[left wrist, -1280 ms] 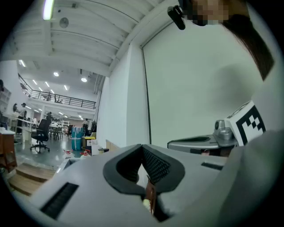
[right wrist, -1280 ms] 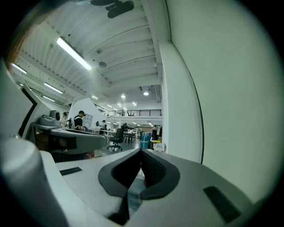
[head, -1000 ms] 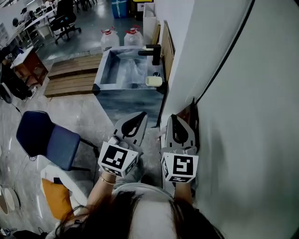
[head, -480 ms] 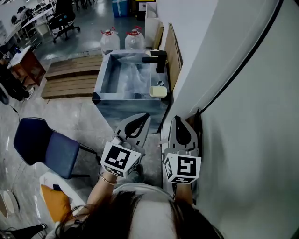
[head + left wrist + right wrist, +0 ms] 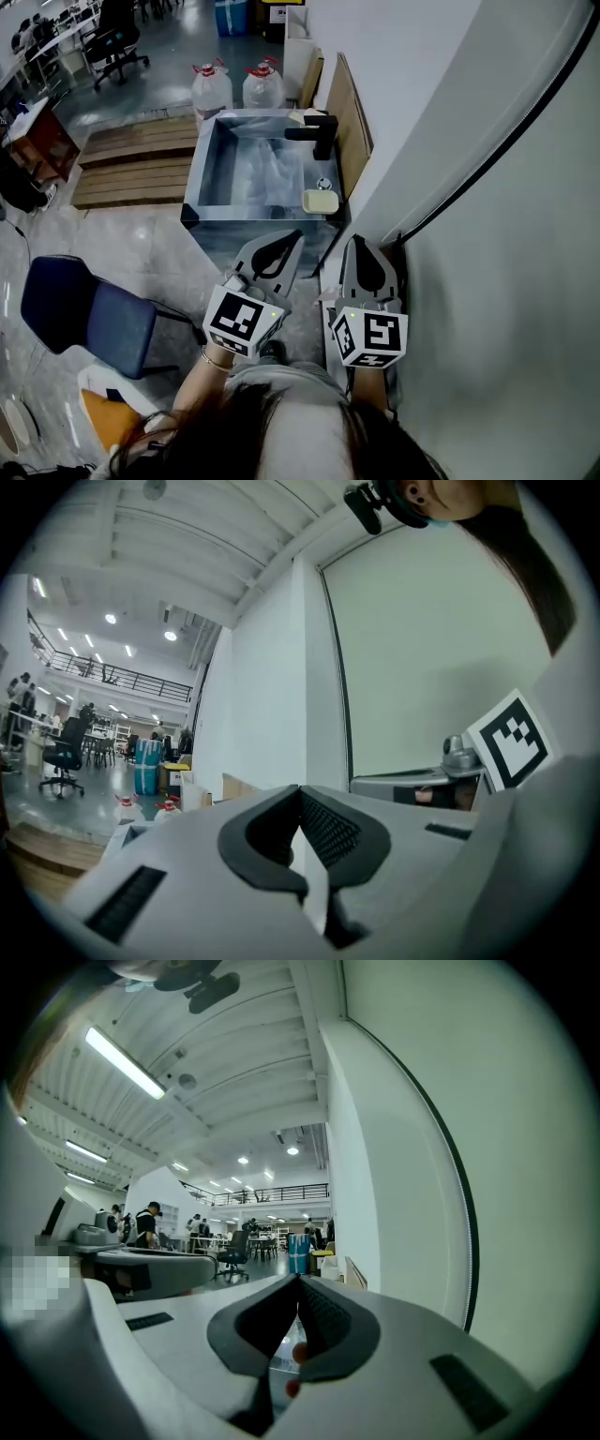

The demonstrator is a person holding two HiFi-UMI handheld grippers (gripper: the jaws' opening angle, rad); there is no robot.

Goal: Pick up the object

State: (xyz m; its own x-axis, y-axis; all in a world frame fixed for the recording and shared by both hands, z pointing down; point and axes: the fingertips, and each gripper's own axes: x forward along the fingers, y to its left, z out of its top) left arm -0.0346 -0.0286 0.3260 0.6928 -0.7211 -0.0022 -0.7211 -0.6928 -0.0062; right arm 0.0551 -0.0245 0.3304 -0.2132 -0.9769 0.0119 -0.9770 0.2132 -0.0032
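We find both grippers held side by side, close to the person's body and pointing toward 12 o'clock. The left gripper (image 5: 297,235) (image 5: 300,790) has its jaws clenched, tips meeting, with nothing caught in the hollow between the pads. The right gripper (image 5: 357,240) (image 5: 299,1279) is likewise clenched and empty.

We note a grey sink (image 5: 201,171) standing at 12 o'clock of the grippers, apart from them. A black faucet (image 5: 317,131) sits on its right side. The task names no particular object. The one loose item we see nearby is a pale yellow block (image 5: 321,201), resting on the sink's near right corner. It lies at 1 o'clock of the left gripper and 11 o'clock of the right, untouched by either.

Two water jugs (image 5: 210,88) with red caps stand beyond the sink at 12 o'clock. Wooden pallets (image 5: 131,159) lie at 10 o'clock, a blue chair (image 5: 89,305) at 9 o'clock. A white wall (image 5: 487,281) runs close along 3 o'clock.
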